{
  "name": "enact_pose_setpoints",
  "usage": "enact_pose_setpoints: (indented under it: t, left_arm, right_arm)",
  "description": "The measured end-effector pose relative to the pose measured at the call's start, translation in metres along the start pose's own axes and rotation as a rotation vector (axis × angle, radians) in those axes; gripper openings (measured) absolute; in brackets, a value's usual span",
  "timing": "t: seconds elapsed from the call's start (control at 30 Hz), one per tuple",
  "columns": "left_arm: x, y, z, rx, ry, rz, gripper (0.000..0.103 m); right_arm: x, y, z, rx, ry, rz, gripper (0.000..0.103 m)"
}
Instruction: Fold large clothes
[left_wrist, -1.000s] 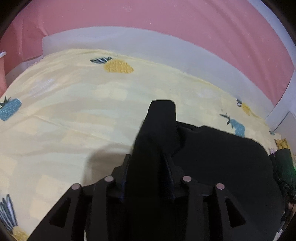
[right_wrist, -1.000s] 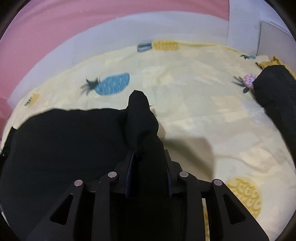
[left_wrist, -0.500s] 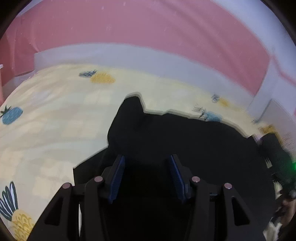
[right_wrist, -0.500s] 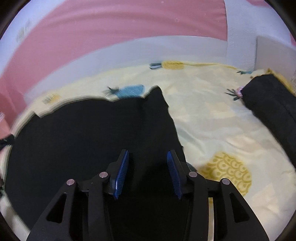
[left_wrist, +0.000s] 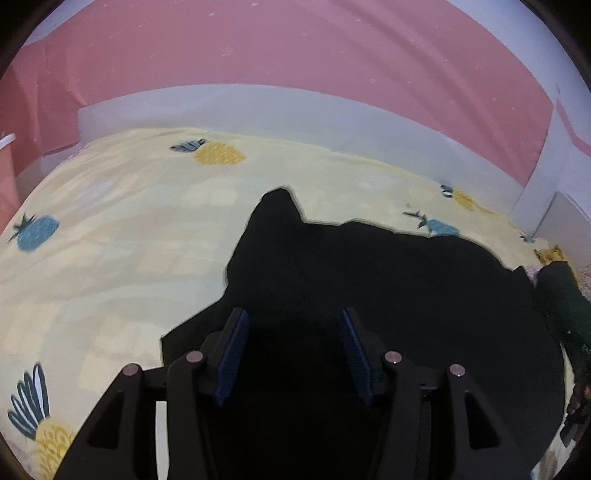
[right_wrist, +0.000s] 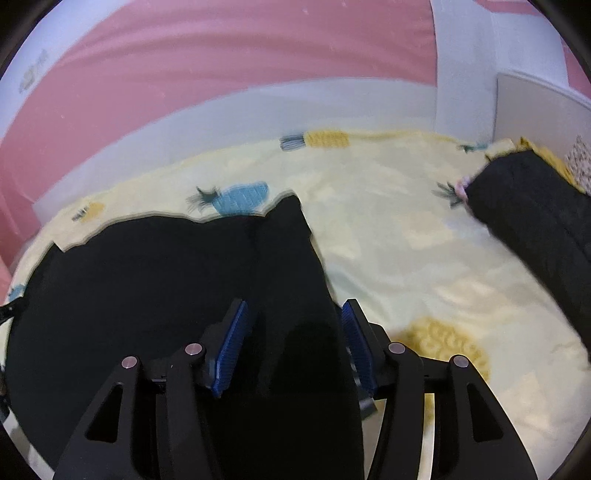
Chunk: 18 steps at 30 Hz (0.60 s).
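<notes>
The big black cloth garment (left_wrist: 388, 280) is basically a dark blob, no seams or folds readable, and its near part is cut off under both tools. It lies flat on the soft pale-yellow pineapple-print bedsheet (left_wrist: 110, 258), running ahead of and between the jaws. The left gripper (left_wrist: 293, 350) and right gripper (right_wrist: 293, 343) both stand wide apart, ribbed blue pads (right_wrist: 229, 350) gripping nothing. A rolled black fabric bundle (right_wrist: 535, 236) sits far right of the right jaws, a bit blurred.
</notes>
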<state>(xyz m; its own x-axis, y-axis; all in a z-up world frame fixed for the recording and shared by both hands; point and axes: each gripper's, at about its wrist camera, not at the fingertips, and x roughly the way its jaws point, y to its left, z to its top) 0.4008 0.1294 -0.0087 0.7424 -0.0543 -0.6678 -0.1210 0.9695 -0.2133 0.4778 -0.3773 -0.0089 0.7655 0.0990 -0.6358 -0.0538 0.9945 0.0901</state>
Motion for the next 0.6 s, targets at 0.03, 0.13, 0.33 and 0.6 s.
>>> enact_pose_setpoints:
  t: [0.03, 0.13, 0.33, 0.6]
  left_arm:
    - [0.001, -0.006, 0.008, 0.0, -0.003, -0.024, 0.054]
    - [0.021, -0.026, 0.026, 0.074, -0.009, -0.024, 0.057]
    - [0.09, -0.004, 0.019, 0.081, 0.08, 0.077, 0.058]
    - [0.064, -0.01, 0.019, 0.107, 0.042, 0.108, 0.057]
  right_arm:
    - [0.001, 0.004, 0.004, -0.002, -0.002, 0.009, 0.053]
    - [0.018, 0.021, 0.019, -0.041, 0.014, 0.041, 0.053]
    - [0.096, 0.019, 0.018, -0.053, 0.191, -0.026, 0.053]
    - [0.084, 0.008, 0.021, -0.001, 0.188, -0.057, 0.053]
